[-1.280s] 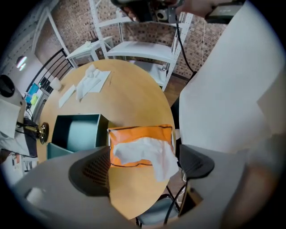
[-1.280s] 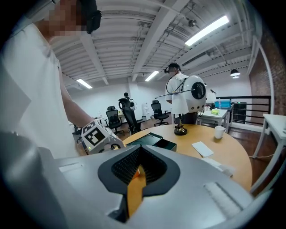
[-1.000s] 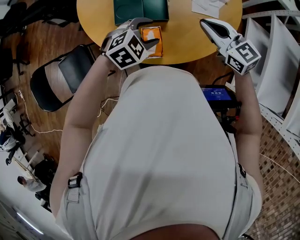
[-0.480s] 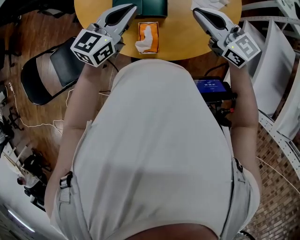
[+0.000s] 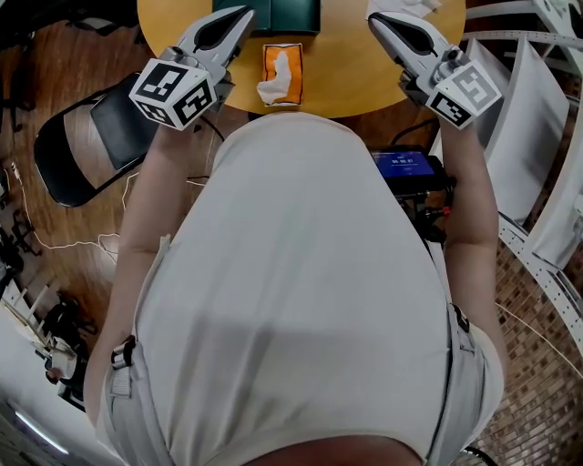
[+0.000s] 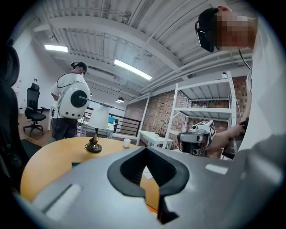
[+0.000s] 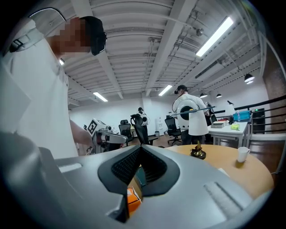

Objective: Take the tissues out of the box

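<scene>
- Orange tissue box (image 5: 284, 73) lies on the round wooden table (image 5: 351, 84), close to its near edge, between the two grippers. One white tissue (image 5: 274, 84) stands out of its slot.
- Left gripper (image 5: 242, 15) hangs to the left of the box, clear of it. Its jaws are pressed together with nothing between them.
- Right gripper (image 5: 375, 16) hangs well off to the right, also above the table. Its jaws look closed and empty too, and only the box shows through the gap behind them.
- Going down with the jaws closed would probably just poke the tissue back into the slot or shove the box. One gripper has to open first.
- The box looks light, so pulling with nothing holding it down could lift it along with the tissue.
- A tug toward the person could drag the box off the near edge.
- A shallow pinch on the loose tip may tear the tissue or slip off.
- A swing to the far side could knock the dark green folder (image 5: 269, 13).
</scene>
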Demonstrator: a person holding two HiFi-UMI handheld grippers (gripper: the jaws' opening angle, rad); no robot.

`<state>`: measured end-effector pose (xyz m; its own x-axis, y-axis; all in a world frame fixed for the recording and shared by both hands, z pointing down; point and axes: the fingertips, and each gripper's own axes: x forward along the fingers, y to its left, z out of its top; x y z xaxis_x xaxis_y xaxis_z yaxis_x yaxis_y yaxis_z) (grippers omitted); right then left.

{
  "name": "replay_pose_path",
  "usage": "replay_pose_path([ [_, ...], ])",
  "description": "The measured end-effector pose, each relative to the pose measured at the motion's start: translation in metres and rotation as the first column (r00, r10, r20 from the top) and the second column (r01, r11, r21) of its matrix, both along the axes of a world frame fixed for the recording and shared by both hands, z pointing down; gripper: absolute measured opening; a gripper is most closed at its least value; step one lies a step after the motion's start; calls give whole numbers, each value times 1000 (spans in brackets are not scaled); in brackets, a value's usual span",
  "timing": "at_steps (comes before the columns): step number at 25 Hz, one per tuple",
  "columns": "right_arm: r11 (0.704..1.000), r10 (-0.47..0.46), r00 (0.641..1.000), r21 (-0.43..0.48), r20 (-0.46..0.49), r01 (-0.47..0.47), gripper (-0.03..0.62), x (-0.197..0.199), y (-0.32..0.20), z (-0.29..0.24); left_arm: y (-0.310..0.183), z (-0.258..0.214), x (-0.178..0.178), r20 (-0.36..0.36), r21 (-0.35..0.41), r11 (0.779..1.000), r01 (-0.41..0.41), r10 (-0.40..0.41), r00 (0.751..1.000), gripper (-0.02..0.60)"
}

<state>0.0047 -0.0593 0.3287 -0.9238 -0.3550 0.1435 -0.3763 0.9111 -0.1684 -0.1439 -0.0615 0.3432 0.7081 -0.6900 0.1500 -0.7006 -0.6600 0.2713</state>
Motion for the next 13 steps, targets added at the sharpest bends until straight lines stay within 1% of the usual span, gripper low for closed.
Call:
replay_pose_path([
  [6, 1000, -17, 1000, -4, 4, 17, 0, -5, -2, -4, -3, -5, -4, 14, 23, 999, 22, -22, 1000, 0],
  [13, 1000, -21, 1000, -7, -2, 21, 0, -5, 2, 1, 1, -2, -5, 20, 19, 999, 38, -38, 999, 0],
])
